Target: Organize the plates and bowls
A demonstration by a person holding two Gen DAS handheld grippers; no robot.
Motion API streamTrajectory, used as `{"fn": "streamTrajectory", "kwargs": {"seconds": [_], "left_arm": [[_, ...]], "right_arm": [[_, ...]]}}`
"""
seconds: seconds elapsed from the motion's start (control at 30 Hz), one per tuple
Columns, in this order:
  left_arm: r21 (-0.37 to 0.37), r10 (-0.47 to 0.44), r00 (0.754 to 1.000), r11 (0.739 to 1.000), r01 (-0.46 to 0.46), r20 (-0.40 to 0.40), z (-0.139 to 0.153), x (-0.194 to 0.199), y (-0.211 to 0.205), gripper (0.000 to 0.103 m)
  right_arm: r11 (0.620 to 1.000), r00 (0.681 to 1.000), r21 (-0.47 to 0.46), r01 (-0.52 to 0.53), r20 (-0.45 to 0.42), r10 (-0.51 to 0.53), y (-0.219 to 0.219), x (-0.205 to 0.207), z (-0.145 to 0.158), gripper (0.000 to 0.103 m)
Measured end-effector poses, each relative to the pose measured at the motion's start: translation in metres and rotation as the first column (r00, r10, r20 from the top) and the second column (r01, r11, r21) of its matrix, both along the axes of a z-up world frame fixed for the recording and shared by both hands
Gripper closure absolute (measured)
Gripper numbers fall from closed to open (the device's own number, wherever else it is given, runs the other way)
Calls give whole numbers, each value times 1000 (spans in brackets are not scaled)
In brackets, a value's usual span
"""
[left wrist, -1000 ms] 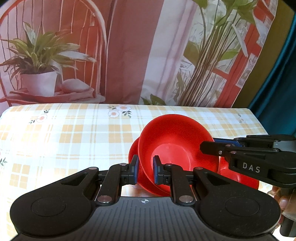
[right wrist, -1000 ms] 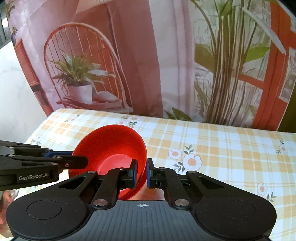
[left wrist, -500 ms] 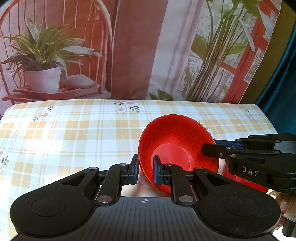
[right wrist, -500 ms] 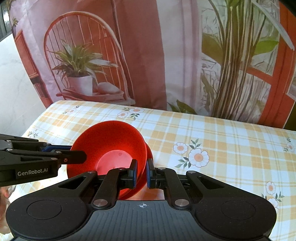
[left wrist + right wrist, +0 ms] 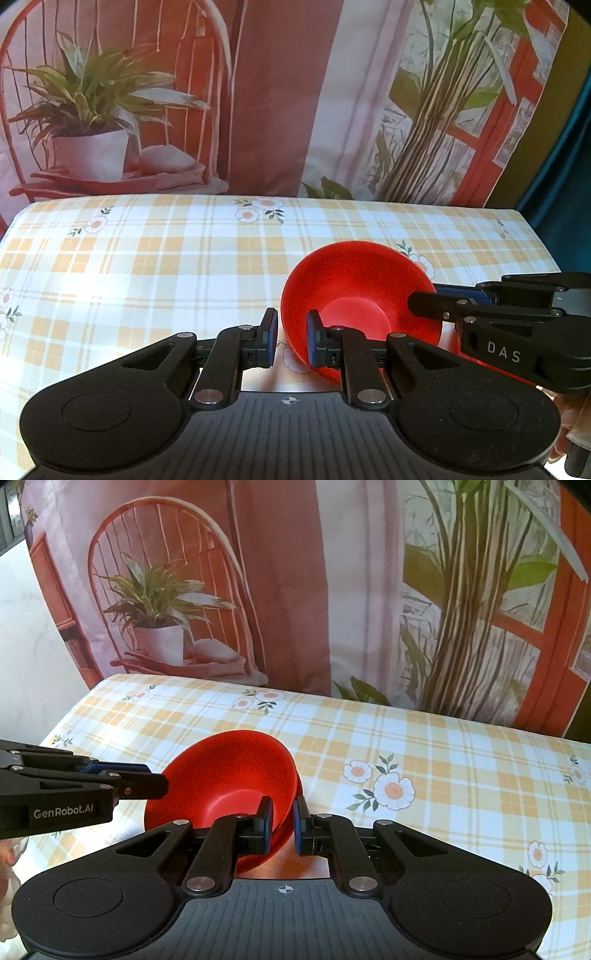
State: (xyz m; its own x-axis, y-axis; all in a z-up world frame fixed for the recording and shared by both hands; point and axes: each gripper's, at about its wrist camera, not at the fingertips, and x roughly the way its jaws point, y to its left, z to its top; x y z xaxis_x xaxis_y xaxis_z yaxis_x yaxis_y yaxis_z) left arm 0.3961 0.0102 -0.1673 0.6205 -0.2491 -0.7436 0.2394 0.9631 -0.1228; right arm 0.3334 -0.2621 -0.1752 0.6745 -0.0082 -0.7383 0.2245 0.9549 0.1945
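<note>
A red bowl [image 5: 354, 295] is held tilted above the checked tablecloth, with a second red dish [image 5: 298, 788] showing just behind it at its right edge. My left gripper [image 5: 291, 338] has the bowl's left rim between its fingers, which stand a little apart around it. My right gripper [image 5: 282, 821] has its fingers shut on the bowl's right rim [image 5: 284, 812]. Each gripper shows from the side in the other's view, the right one [image 5: 424, 302] and the left one [image 5: 155, 782].
The table [image 5: 147, 258] carries a yellow and white checked cloth with flower prints. A printed curtain with a chair, a potted plant and tall stems [image 5: 295, 92] hangs along its far edge. A dark teal curtain [image 5: 569, 177] hangs at the far right.
Both views have drawn back and up, so more of the cloth shows. The bowl sits lower and further right in the left view. The left fingers have spread slightly around the rim.
</note>
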Motion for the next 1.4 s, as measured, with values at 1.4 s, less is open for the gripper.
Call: {"fn": "streamTrajectory", "kwargs": {"seconds": [1.4], "left_arm": [[15,-131,991,991,131,-2,19,-37,-112,85]], "right_arm": [[990,988,-2,143,55,-142,-99,-115,3,86]]}}
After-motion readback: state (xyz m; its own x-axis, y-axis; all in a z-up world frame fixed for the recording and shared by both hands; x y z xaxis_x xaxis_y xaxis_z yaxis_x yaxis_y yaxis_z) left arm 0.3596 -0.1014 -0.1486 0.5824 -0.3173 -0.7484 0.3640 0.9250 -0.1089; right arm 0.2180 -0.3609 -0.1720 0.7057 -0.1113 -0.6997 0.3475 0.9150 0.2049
